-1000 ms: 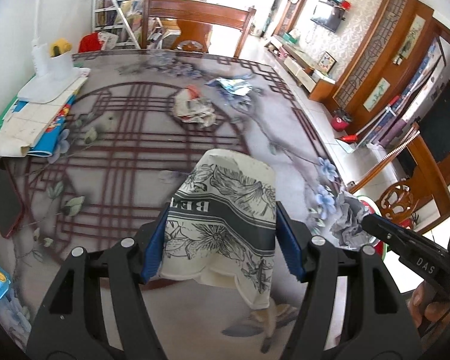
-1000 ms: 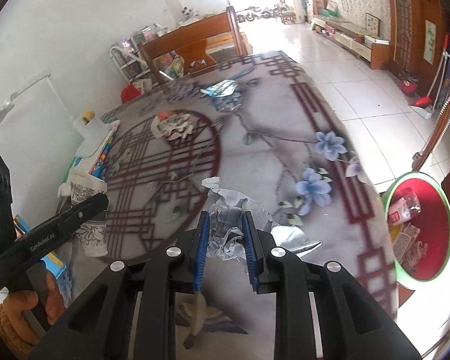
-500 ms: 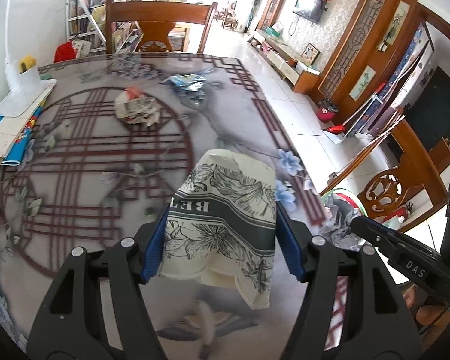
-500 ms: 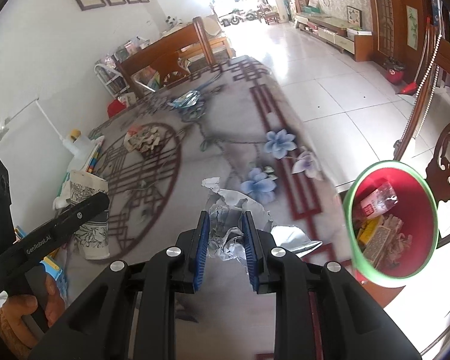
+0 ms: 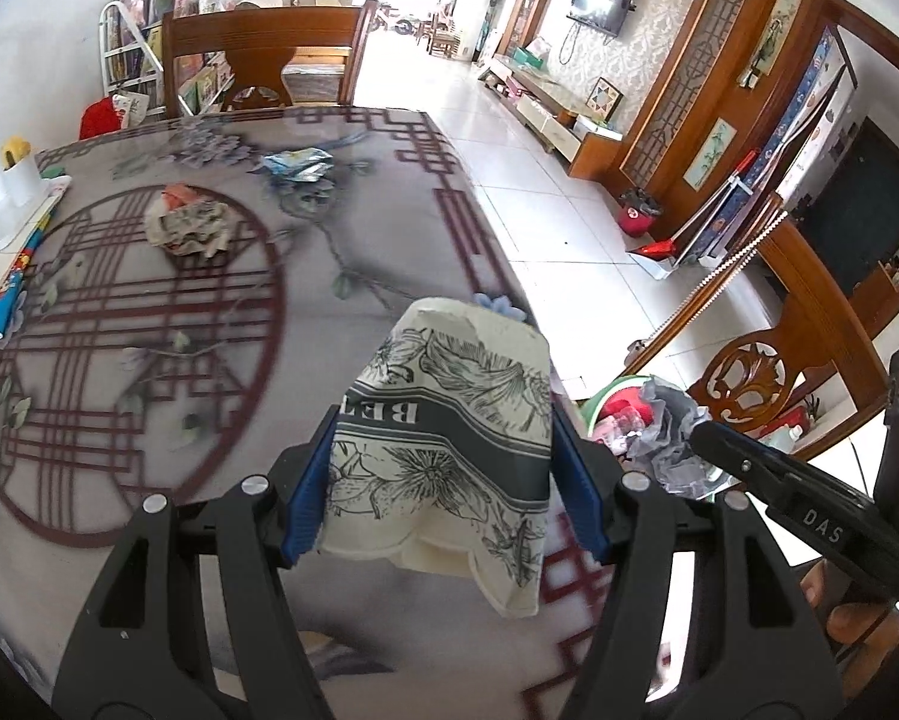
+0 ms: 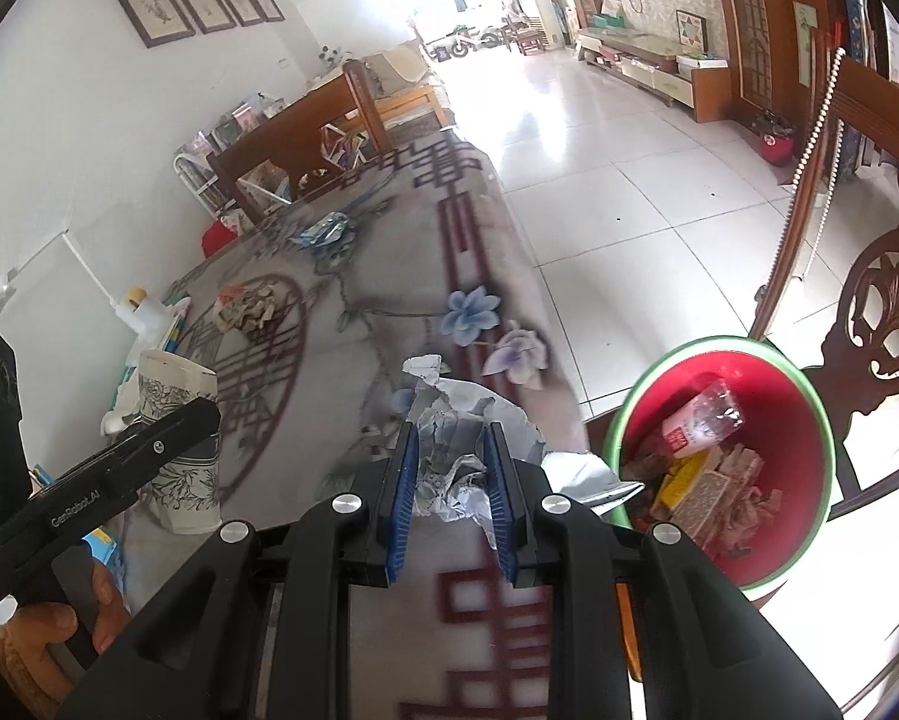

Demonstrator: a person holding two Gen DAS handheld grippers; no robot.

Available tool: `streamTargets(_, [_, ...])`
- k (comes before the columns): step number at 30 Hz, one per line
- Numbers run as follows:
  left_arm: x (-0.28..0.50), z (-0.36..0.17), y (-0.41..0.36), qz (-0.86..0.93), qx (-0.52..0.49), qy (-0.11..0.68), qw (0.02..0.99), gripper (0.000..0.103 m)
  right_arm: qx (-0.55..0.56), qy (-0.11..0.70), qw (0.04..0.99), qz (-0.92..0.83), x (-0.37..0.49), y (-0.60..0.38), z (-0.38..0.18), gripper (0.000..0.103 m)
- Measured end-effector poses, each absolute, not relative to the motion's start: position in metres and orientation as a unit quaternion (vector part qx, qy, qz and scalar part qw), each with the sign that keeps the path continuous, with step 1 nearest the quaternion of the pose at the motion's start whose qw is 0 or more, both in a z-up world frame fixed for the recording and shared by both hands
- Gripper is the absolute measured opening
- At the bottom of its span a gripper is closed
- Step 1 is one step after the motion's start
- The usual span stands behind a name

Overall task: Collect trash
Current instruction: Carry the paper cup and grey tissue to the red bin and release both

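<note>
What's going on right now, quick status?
Left gripper shut on paper cup. Right gripper shut on crumpled foil. Red bin beside table, nothing blocking it.

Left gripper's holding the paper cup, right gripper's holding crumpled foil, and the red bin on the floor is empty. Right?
Not quite: the red bin isn't empty. The right wrist view shows a plastic bottle and packaging in it. The rest holds: left gripper on the paper cup, right gripper on the crumpled foil.
</note>
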State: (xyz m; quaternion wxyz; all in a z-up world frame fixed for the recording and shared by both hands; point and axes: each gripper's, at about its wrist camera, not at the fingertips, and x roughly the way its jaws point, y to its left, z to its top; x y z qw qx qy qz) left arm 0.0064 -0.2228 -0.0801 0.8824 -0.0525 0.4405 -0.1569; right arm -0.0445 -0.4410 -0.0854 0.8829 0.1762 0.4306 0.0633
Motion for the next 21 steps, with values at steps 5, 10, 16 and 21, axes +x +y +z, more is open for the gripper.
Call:
streamTargets(5, [0.005, -0.083, -0.255, -0.17, -0.045, 0.446, 0.877, 0.063, 0.186, 0.429, 0.882, 0.053, -0.051, -0.47, -0.088, 0.021])
streamTargets(10, [0.002, -0.084, -0.289, -0.194, -0.035, 0.448, 0.872, 0.063, 0.197, 0.425, 0.883, 0.031, -0.063, -0.503, -0.088, 0.021])
streamTargets(16, [0.0, -0.088, -0.328, -0.226, -0.022, 0.456, 0.861, 0.063, 0.212, 0.42, 0.882, -0.003, -0.079, -0.543, -0.09, 0.021])
streamTargets(21, [0.001, -0.095, -0.361, -0.253, -0.011, 0.467, 0.847, 0.063, 0.226, 0.418, 0.879, -0.028, -0.088, -0.571, -0.094, 0.021])
